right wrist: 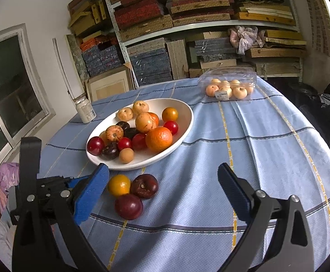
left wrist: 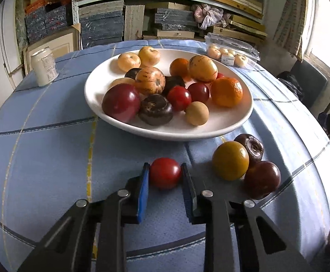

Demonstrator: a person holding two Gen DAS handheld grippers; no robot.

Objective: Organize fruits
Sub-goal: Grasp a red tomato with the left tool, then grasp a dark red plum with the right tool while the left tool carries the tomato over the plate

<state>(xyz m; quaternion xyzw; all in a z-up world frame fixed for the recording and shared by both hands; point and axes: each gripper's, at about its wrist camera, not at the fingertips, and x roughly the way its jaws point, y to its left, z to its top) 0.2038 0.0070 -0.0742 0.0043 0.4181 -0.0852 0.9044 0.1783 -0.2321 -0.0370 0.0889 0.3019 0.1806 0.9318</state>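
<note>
My left gripper [left wrist: 165,174] is pinching a small glossy red round fruit [left wrist: 165,173] on the blue checked tablecloth [left wrist: 51,149], just in front of the wide shallow white ceramic bowl [left wrist: 101,104]; both blue pads sit flush against the fruit's sides. My right gripper [right wrist: 163,176] is spread wide with nothing between its jaws, hanging to the right of the bowl's near rim as the right wrist view shows it.

Just beside the near rim, right of the red fruit, three more fruits lie touching one another on the cloth: a smooth yellow-orange round fruit [left wrist: 230,160], a dark brown fruit with a dimpled crown [left wrist: 251,147] and a deep maroon plum-like fruit [left wrist: 262,179]. The bowl is already crowded, with a big orange mandarin [left wrist: 226,91] on its right side and a small tan ball-shaped fruit [left wrist: 197,113] close to the near edge.

My worry is the grip itself. The fruit is slick and round, and the pads meet it only at its widest part, so I judge it could squirt forward as I lift, or bruise if I squeeze harder. Carrying it over the rim too low could clip the bowl's edge. Setting it down on that heap could send the tan fruit, or its neighbours, rolling out over the shallow rim onto the cloth
</note>
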